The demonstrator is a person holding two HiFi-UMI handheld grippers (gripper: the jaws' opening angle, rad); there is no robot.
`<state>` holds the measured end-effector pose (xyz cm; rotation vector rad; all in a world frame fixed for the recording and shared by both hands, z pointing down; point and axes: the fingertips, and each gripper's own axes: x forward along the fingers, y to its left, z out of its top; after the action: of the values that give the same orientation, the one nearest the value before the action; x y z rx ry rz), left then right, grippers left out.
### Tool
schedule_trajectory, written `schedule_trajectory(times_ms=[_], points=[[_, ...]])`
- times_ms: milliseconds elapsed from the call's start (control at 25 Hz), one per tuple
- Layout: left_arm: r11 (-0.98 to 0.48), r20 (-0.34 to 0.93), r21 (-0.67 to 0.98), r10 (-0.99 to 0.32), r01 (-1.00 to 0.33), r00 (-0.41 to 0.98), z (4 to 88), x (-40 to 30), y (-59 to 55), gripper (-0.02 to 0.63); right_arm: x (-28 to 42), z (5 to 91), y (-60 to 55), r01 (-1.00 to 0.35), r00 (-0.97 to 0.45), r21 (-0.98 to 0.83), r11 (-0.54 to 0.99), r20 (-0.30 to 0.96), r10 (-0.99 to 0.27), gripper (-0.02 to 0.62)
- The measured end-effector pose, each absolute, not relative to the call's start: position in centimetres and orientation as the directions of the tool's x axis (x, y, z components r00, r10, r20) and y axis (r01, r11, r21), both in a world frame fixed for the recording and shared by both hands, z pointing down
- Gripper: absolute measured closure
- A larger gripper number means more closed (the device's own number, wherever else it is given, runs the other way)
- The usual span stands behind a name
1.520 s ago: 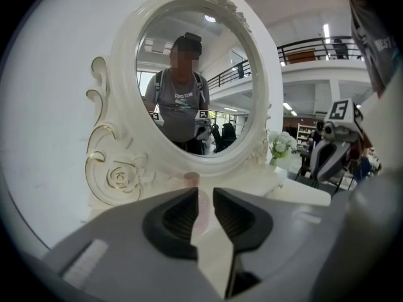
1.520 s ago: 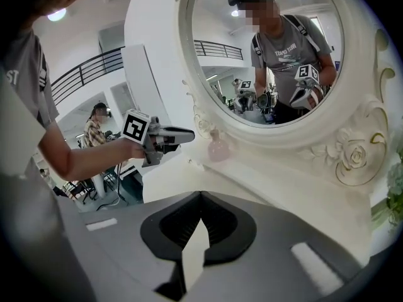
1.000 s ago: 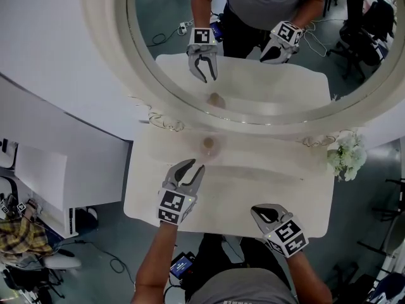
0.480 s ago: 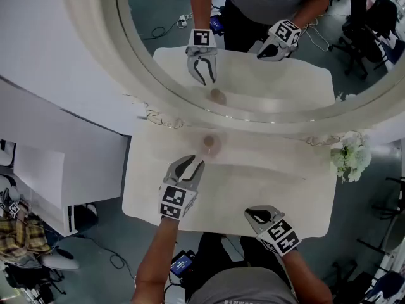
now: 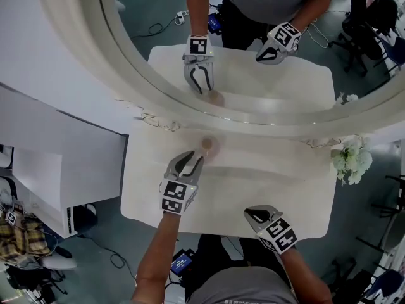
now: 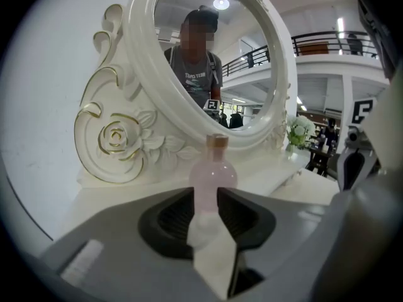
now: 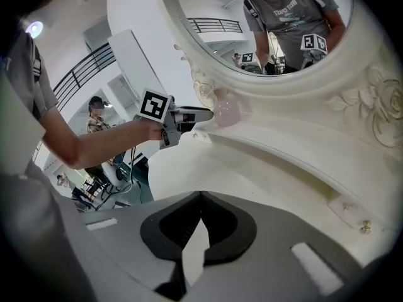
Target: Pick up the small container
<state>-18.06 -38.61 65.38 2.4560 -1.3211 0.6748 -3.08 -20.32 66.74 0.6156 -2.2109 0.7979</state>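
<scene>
Two hand-held grippers work over a white vanity surface (image 5: 278, 182), with an ornate oval mirror (image 5: 120, 75) standing along its far edge. Task item: small container (image 5: 207, 145), a pink round-bodied bottle with a tan cap. It stands upright on the far side of the surface, left of centre, close to the mirror's base. On the left side, the left hand-held gripper (image 5: 193, 159) sits just on the near side of the container, pointing at it and angled down. Its jaws are apart with a narrow gap, the bottle lines up beyond that gap, and the pads are not on it. At the near edge, right of centre, the right hand-held gripper (image 5: 248, 212) is well apart from the bottle, jaw tips together. Far right corner: white flowers (image 5: 351, 160). The mirror reflects the person and both grippers.
</scene>
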Motion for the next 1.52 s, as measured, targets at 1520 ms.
schedule_trajectory(times_ms=[1520], points=[[-0.651,0.323,-0.084,-0.734,-0.754,0.598,61.1,-11.4,-43.2,0.395,-1.3,69.3,-18.1,-0.668,-0.603,-0.373,0.644,0.779,-0.174,0.594]])
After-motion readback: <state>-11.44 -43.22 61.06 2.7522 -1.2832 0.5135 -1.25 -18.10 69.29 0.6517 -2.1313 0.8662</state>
